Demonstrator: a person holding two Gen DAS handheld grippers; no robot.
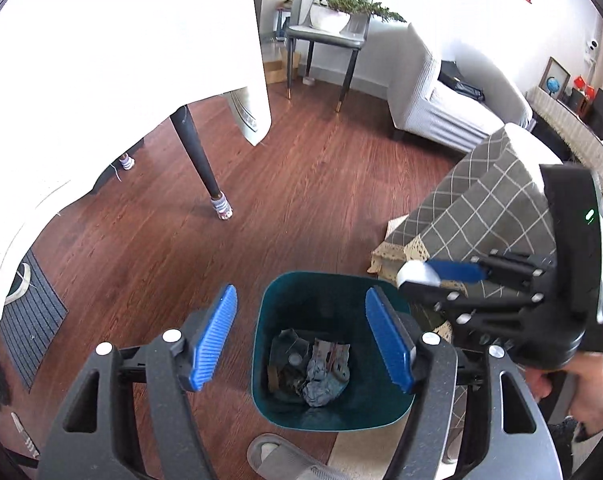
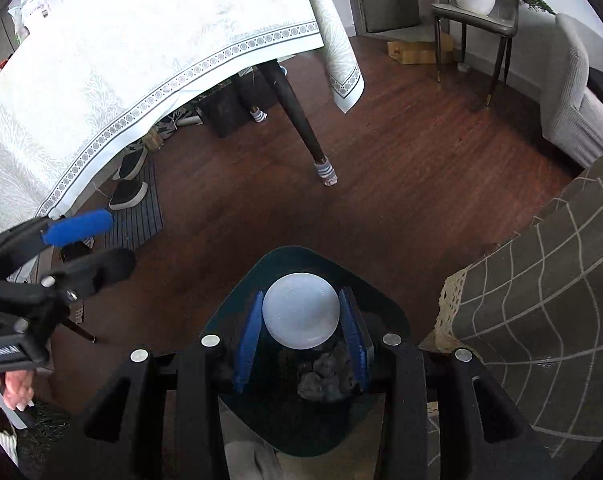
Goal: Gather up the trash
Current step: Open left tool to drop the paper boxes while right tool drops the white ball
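A dark teal trash bin stands on the wood floor with crumpled paper and scraps inside. My left gripper is open and empty above the bin's left side. My right gripper is shut on a round white plastic lid and holds it over the bin. In the left wrist view the right gripper reaches in from the right over the bin's rim, with the white lid at its tips. The left gripper shows at the left of the right wrist view.
A table with a white cloth and dark legs stands to the left. A grey checked throw on a sofa lies to the right. A floor mat with shoes is under the table. A chair with a plant stands at the back.
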